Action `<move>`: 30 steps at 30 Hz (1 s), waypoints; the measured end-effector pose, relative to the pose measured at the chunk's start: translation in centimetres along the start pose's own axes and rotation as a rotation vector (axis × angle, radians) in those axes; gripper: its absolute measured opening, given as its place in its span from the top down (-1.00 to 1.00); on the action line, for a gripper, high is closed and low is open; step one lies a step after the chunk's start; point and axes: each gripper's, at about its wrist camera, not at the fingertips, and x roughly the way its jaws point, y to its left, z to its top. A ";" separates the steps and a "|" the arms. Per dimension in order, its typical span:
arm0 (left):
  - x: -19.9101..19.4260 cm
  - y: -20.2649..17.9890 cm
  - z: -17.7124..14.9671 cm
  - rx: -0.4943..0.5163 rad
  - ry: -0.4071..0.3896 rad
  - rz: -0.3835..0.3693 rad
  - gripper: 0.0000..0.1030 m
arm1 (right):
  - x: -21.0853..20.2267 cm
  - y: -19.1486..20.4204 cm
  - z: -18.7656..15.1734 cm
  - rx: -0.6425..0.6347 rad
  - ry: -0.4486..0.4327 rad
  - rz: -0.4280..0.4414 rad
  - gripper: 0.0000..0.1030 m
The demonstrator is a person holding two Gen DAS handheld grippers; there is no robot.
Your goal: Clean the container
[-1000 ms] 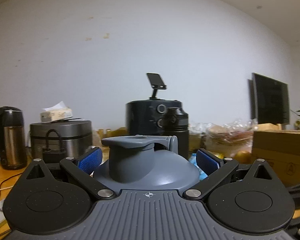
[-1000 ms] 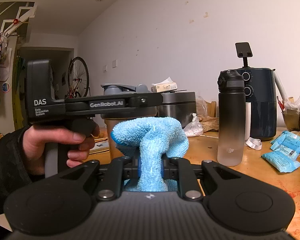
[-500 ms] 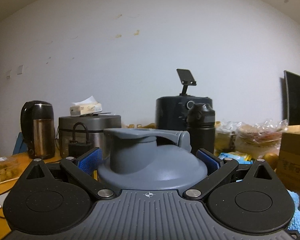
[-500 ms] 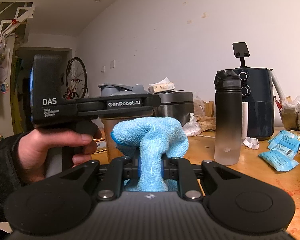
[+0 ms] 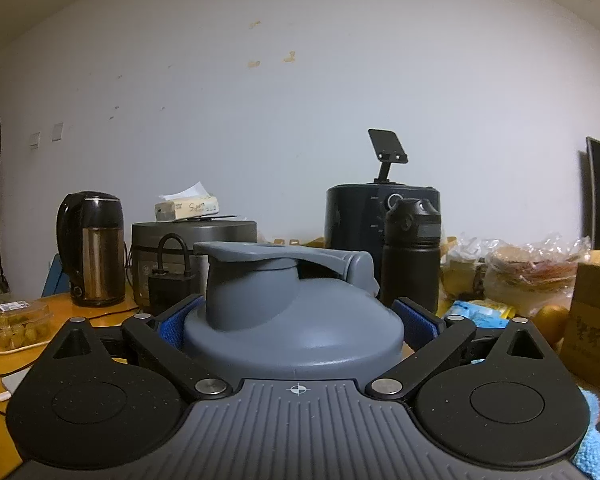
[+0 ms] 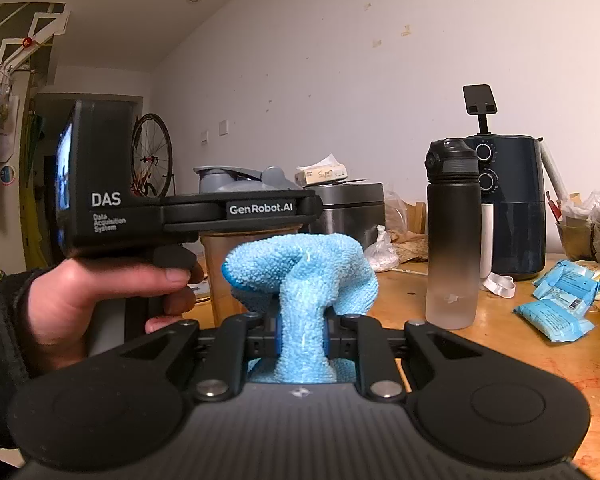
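My right gripper (image 6: 300,332) has its jaws nearly closed, pinching a light-blue microfibre cloth (image 6: 300,276); the cloth bunches up above the pads & spills over both sides. My left gripper (image 5: 296,320) has jaws set wide around a shaker container (image 5: 292,320), blue pads on either side of its grey lid, pressing just below the lid's rim. From the right wrist view the same container sits left of centre, clear brownish body below the gripper arm (image 6: 244,210), grey flip-top lid poking above it. The left hand (image 6: 100,300), in a dark sleeve, wraps the gripper's handle, pointing level. Cloth is just beside the container, in front of it; can't tell if they touch.

Further out, on the wooden table (image 6: 500,344): a black-to-frosted water bottle (image 6: 452,236) standing upright to the right, a dark air fryer (image 6: 512,208) behind it w/ a phone stand on top, blue packets (image 6: 556,312) far right. Behind the container, a grey rice cooker (image 5: 192,256) w/ a tissue box on it, a black padlock (image 5: 172,280) in front, & a black-and-steel kettle (image 5: 92,248) at left. A bicycle wheel (image 6: 152,156) leans in the back doorway.
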 end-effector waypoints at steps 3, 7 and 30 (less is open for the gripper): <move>0.0 0.0 0.1 -0.002 0.003 0.010 -0.85 | -0.1 0.0 0.0 0.000 -0.002 -0.001 0.73; -0.2 -0.3 0.0 0.000 0.003 0.010 -0.85 | -0.1 -0.1 0.0 0.002 -0.003 -0.002 0.73; -0.3 -0.1 0.0 0.012 0.008 -0.045 -0.84 | 0.0 -0.2 0.0 0.011 -0.004 -0.008 0.73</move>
